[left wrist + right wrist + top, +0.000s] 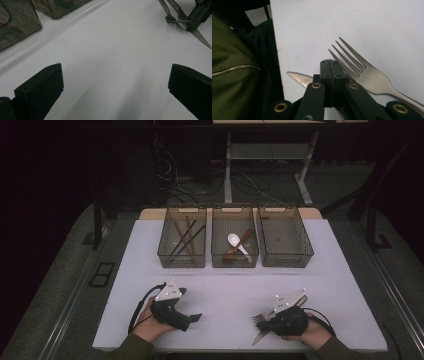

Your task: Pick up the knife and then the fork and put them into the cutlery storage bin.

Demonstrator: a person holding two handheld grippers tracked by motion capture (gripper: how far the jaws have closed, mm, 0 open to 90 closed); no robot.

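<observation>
Steel fork (372,76), knife (299,78) (near table edge (277,50)), right claw (333,67) closed.

A white desk (225,285) carries three clear smoky bins in a row along its far edge. The left bin (182,243) holds several dark and reddish chopsticks (186,239). The middle bin (235,243) holds a white spoon (236,241) lying across a brown spoon (239,245). The right bin (284,243) stands just beside it. Cables (185,182) lie on the floor behind.
</observation>
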